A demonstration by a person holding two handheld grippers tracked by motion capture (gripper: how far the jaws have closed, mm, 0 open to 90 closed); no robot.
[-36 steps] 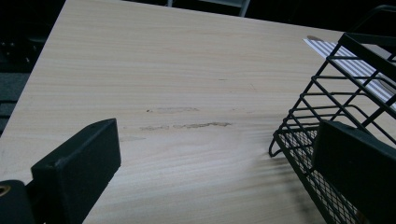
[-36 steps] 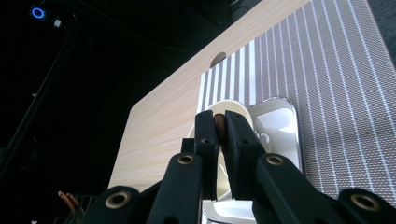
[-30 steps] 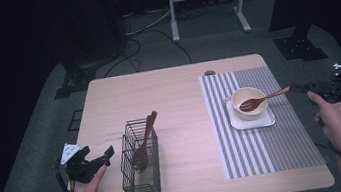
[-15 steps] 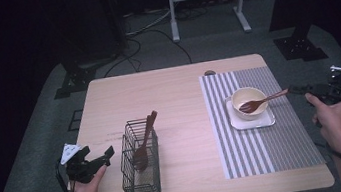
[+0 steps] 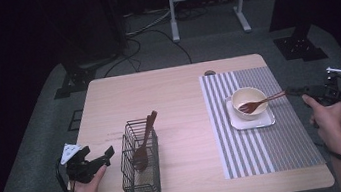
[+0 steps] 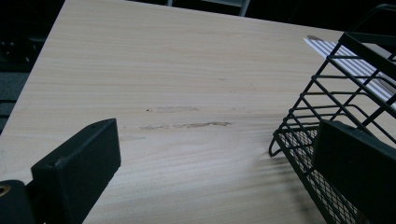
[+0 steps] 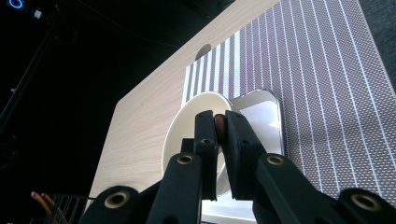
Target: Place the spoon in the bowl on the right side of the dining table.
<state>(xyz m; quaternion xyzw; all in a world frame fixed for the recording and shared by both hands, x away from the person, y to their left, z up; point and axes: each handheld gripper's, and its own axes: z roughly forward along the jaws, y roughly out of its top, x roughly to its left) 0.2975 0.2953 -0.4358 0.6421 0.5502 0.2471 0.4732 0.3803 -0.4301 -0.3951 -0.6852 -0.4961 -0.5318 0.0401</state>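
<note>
In the high view the right gripper [image 5: 293,92] sits at the right edge of the frame, over the far side of the striped mat [image 5: 286,140], with its jaws closed on the handle end of a brown fork [image 5: 260,102]. The fork's head lies inside the cream bowl [image 5: 248,96], which stands on a small white plate [image 5: 257,120] in the middle right of the frame; the handle slants up and right over the bowl's rim to the jaws. In the right gripper view the two black jaws are pinched almost together around a brown sliver of the handle [image 7: 219,125], with the bowl [image 7: 187,126] and the plate [image 7: 259,109] just behind. The left gripper [image 5: 97,159] rests at the lower left of the high view, beside a black wire basket [image 5: 142,178] that holds a wooden spoon [image 5: 142,153]. In its own view its jaws stand wide apart with nothing between them, the basket [image 6: 327,116] at the right edge.
</note>
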